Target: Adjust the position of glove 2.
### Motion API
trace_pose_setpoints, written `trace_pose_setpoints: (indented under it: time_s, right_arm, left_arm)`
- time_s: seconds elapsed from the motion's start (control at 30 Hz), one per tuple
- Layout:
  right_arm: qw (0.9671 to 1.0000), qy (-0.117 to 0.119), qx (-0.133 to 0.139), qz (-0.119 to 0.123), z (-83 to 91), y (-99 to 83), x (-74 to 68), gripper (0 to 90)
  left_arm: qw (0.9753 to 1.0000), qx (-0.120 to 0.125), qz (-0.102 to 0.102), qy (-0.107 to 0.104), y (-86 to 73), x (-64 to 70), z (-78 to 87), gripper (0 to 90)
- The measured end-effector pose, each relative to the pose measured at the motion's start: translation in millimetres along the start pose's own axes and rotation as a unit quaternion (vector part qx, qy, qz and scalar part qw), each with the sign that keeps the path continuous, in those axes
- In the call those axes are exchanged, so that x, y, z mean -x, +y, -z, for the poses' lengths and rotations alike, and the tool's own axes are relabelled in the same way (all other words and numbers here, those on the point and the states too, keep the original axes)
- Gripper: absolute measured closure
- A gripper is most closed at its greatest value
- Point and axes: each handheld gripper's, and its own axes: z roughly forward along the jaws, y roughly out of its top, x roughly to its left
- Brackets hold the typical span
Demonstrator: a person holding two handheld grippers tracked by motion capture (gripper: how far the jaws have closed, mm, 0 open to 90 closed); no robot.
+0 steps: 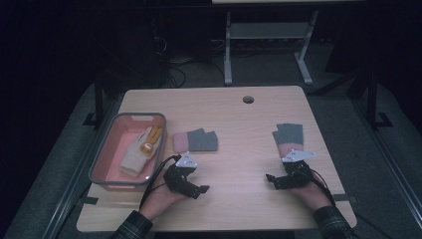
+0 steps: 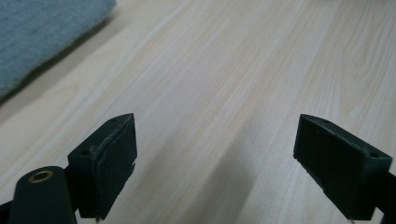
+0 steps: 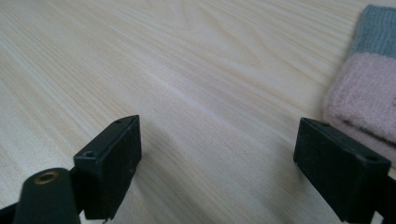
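Scene: A person sat at a pale wooden table (image 1: 239, 129), a two-jaw tool in each hand, with two grey-and-pink knitted gloves laid out ahead.
Left gripper (image 1: 201, 189): It rested low on the near side, jaws spread wide over bare wood and holding nothing.
Right gripper (image 1: 271, 178): It mirrored the other across the table, jaws likewise parted and empty.
Left glove (image 1: 195, 141): It lay flat just beyond the left tool, beside the pink basket (image 1: 102, 159).
Right glove (image 1: 289, 139): It lay just beyond the right tool, its pink cuff (image 3: 362, 105) close to one jaw.
Basket contents: A cream-and-yellow glove (image 1: 141, 151) already lay inside.
Step in hand: Apparently the pause before a pick-up, neither glove gripped yet.
Next move: Likely a short reach forward and a pinch on a cuff edge, low enough to catch the thin knit.
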Motion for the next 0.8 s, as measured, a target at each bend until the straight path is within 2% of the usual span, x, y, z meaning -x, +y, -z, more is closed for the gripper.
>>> trace_pose_setpoints:
  time_s: [0.1, 0.2, 0.23, 0.27, 0.33, 0.37, 0.53, 0.6, 0.67, 0.8]
  right_arm:
    - [0.9999, -0.004, 0.005, 0.010, 4.2, 2.6, -1.2, 30.2]
    - [0.9999, -0.001, 0.011, 0.011, 8.2, 6.5, -1.5, 43.3]
    - [0.9999, -0.001, 0.009, 0.010, 9.2, 8.0, -1.2, 48.6]
    - [0.9999, -0.005, 0.009, 0.012, 10.2, 9.3, -0.9, 53.3]
    - [0.9998, -0.007, 0.019, 0.010, 14.0, 13.8, 0.6, 63.2]
    - [0.9995, -0.012, 0.025, 0.014, 16.5, 16.6, 3.5, 69.9]
    - [0.9990, -0.018, 0.038, 0.011, 23.8, 26.5, 18.4, 88.2]
    - [0.9988, -0.015, 0.046, 0.005, 25.9, 28.4, 25.9, 90.0]
    - [0.9989, -0.020, 0.043, 0.006, 26.5, 30.6, 34.6, 90.0]
    - [0.9984, -0.022, 0.050, -0.009, 26.7, 33.6, 50.0, 90.0]
  left_arm:
    - [1.0000, 0.002, 0.001, 0.004, -8.2, 0.2, -2.8, 12.8]
    - [0.9995, -0.006, -0.017, 0.025, -13.4, -0.8, -5.5, 12.8]
    - [0.9995, -0.007, -0.016, 0.026, -14.0, -1.7, -5.3, 12.8]
    - [0.9996, 0.002, -0.012, 0.024, -14.9, -2.9, -5.3, 12.8]
    - [0.9995, 0.004, -0.013, 0.028, -16.6, -3.9, -6.5, 12.7]
    - [0.9994, 0.007, -0.015, 0.030, -17.4, -3.5, -6.8, 12.6]
    - [0.9981, 0.019, -0.042, 0.040, -23.2, -2.8, -7.4, 12.4]
    - [0.9977, 0.036, -0.043, 0.038, -27.9, -3.4, -7.1, 12.4]
    - [0.9977, 0.035, -0.045, 0.037, -29.1, -3.8, -5.7, 12.4]
    - [0.9977, 0.034, -0.047, 0.034, -30.7, -5.2, -4.0, 12.5]
